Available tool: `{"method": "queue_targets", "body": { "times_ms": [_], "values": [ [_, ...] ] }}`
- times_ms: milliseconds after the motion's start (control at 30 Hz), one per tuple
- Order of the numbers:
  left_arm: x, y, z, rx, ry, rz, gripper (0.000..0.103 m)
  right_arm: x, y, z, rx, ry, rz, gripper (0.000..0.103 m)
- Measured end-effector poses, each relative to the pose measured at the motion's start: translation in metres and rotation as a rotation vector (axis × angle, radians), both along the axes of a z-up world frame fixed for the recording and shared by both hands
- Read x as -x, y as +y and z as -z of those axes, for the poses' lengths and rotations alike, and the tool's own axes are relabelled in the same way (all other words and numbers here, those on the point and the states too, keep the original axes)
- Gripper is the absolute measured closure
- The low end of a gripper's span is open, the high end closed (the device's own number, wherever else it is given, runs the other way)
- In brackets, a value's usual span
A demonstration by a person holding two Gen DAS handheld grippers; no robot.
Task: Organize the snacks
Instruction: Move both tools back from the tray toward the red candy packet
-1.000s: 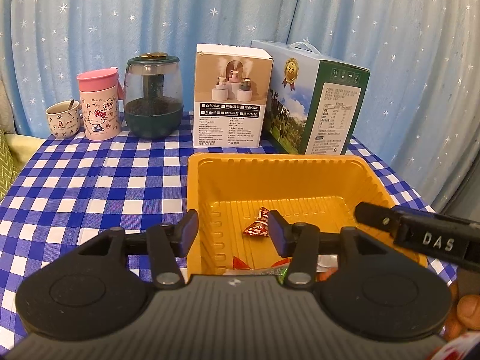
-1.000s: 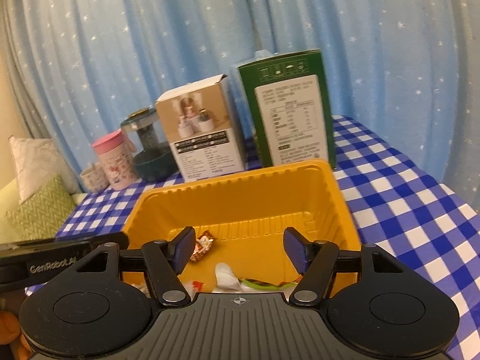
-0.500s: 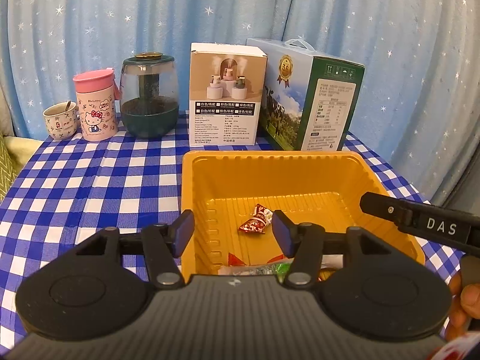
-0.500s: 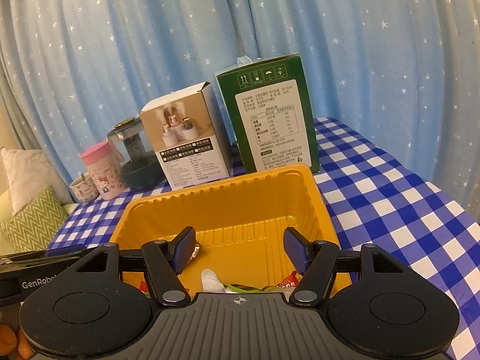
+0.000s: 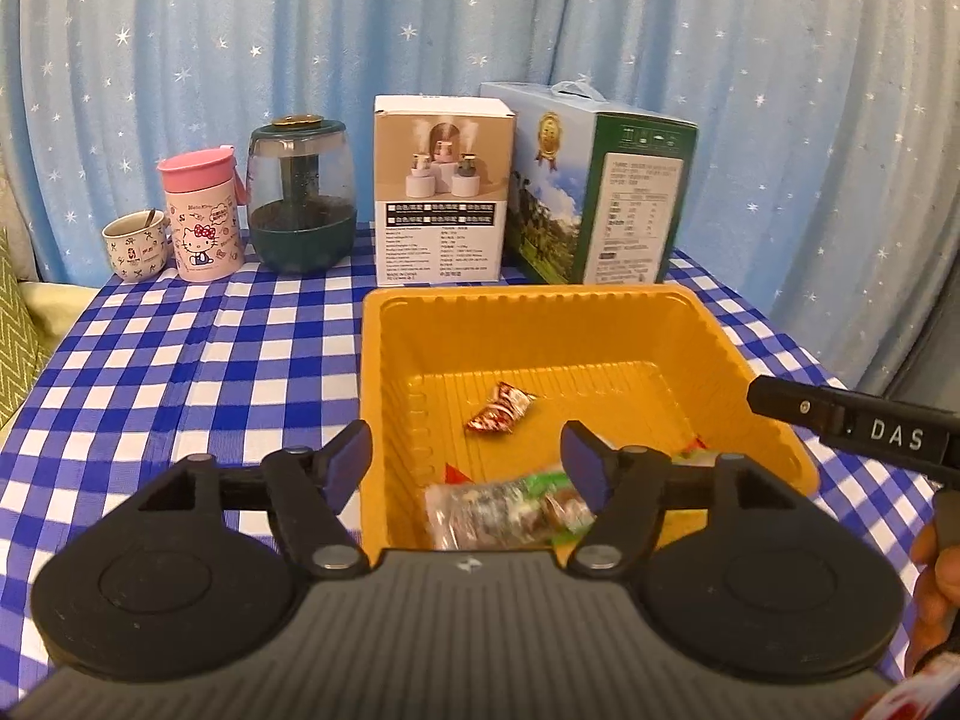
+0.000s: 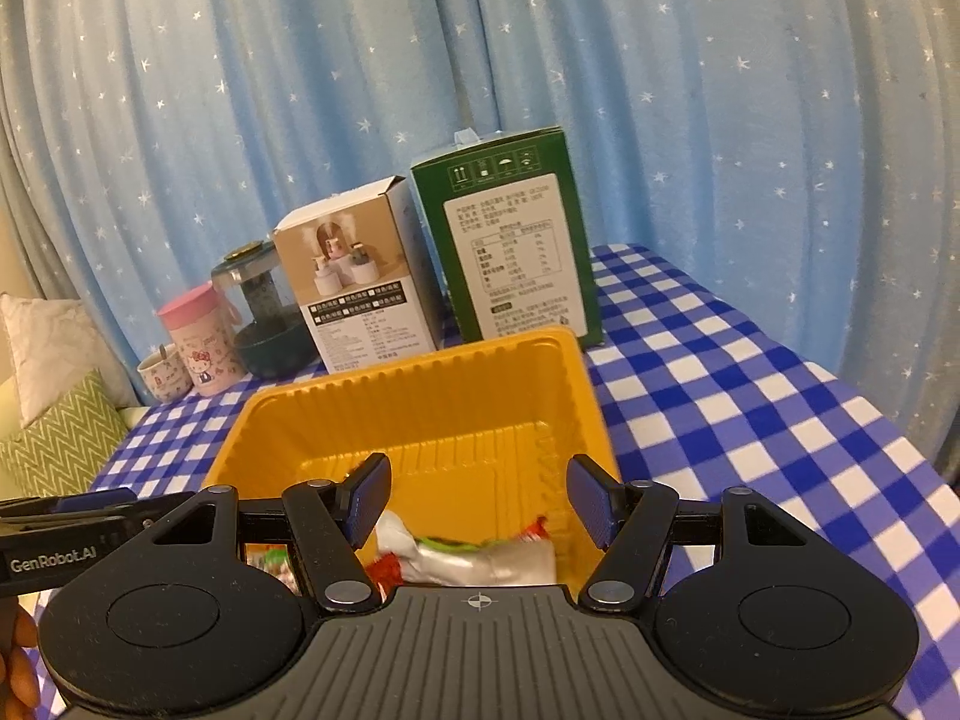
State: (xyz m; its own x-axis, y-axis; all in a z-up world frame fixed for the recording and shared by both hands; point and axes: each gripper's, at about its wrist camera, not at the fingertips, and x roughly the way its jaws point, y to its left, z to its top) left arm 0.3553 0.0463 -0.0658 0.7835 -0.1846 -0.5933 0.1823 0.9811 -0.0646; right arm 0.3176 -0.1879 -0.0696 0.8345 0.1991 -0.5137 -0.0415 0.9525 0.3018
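Glossy orange plastic tray (image 5: 744,360), ribbed along its floor. Crinkly shiny snack wrappers (image 5: 510,504) inside. Soft checked tablecloth (image 5: 180,360), matt. 2 printed cardboard boxes (image 5: 441,192), smooth. Matt black plastic left gripper (image 5: 465,459), ridged body. Thin starry cloth curtain (image 5: 480,18).

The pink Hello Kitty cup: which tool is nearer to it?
Left. The left tool straddles the yellow tray's left wall, on the side of the pink cup; the right tool hangs toward the tray's right side.
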Motion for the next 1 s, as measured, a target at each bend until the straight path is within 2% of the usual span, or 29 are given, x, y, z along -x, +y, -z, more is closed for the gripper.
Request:
{"method": "queue_targets", "body": {
  "times_ms": [233,633,767,1000],
  "values": [
    [0.042,-0.007,-0.007,0.001,-0.018,0.016,0.024,0.034,-0.027,-0.012,0.002,-0.017,0.030,0.038],
    [0.119,-0.009,-0.008,0.016,-0.033,0.005,0.020,0.103,-0.056,-0.025,0.022,-0.023,0.015,0.033],
    [0.142,-0.009,-0.004,0.030,-0.027,0.007,0.018,0.125,-0.058,-0.019,0.055,-0.015,-0.028,0.032],
    [0.173,-0.009,0.009,0.013,-0.002,0.014,0.016,0.170,-0.051,0.008,0.156,-0.011,-0.139,0.032]
  ]
}}
